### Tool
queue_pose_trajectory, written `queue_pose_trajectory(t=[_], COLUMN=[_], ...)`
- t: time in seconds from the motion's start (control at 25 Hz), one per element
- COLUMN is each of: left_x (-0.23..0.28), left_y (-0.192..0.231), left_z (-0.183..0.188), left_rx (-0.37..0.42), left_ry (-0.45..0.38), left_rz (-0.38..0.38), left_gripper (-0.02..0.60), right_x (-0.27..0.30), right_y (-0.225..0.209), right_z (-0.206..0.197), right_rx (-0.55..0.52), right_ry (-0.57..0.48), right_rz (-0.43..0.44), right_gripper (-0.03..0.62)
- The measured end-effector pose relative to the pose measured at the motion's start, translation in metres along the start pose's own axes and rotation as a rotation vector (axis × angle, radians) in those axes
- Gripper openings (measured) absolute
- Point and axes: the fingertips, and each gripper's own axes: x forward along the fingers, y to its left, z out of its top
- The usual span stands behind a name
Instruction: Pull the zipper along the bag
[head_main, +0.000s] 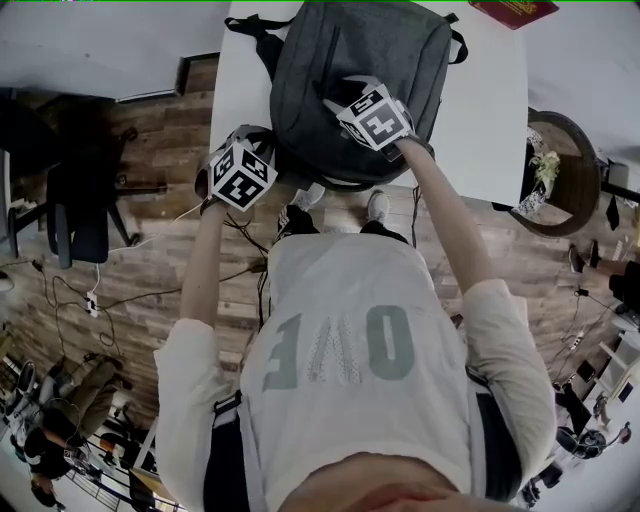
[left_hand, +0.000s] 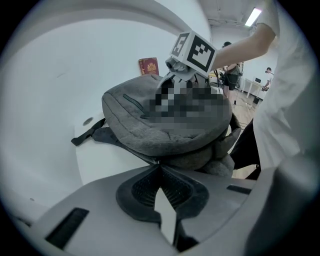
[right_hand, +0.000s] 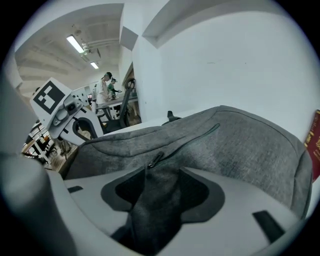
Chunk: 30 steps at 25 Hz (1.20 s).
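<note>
Grey backpack (head_main: 360, 70), table (head_main: 490, 120) near edge. Right gripper (right_hand: 152, 197) clamps its fabric; left gripper (left_hand: 160, 172) nips zipper pull (left_hand: 158, 162); travel apparently mostly outstanding.

Right gripper (right_hand: 152, 175): jaws closed on a raised fold of grey backpack (right_hand: 240, 145) fabric.
Zipper pull (right_hand: 155, 160): seen just above the pinched fold, at the lower end of a pocket zip running up to the right.
Left gripper (right_hand: 75, 120): seen at the backpack's far left edge.
Red booklet (right_hand: 315, 145): partly seen at the right margin.
Two people are seen far behind.
</note>
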Motion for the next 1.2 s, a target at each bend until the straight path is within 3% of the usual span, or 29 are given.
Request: queue_pose_trajectory(t=[0.04, 0.08, 0.24, 0.52, 0.84, 1.2], left_x=[-0.002, -0.005, -0.010, -0.015, -0.025, -0.030], left_y=[-0.003, -0.005, -0.010, -0.040, -0.083, -0.099], left_z=[0.000, 0.000, 0.003, 0.009, 0.021, 0.032], left_rx=[-0.015, -0.031, -0.060, -0.044, -0.079, -0.119], left_ry=[-0.007, -0.013, -0.013, -0.019, -0.050, -0.023], left_rz=[-0.006, -0.007, -0.018, -0.114, -0.186, -0.172], left_gripper=[0.025, 0.025, 0.025, 0.025, 0.025, 0.025], right_x=[0.000, 0.001, 0.001, 0.003, 0.002, 0.001], right_y=[0.004, 0.007, 0.009, 0.010, 0.010, 0.009], right_z=[-0.001, -0.001, -0.001, -0.002, -0.001, -0.002], right_rx=[-0.018, -0.035, -0.058, -0.065, -0.070, -0.085], right_ry=[0.000, -0.002, -0.003, -0.004, -0.006, -0.010], right_rz=[0.010, 0.017, 0.008, -0.012, -0.012, -0.009], right_gripper=[0.253, 0.256, 0.256, 0.256, 0.256, 0.256])
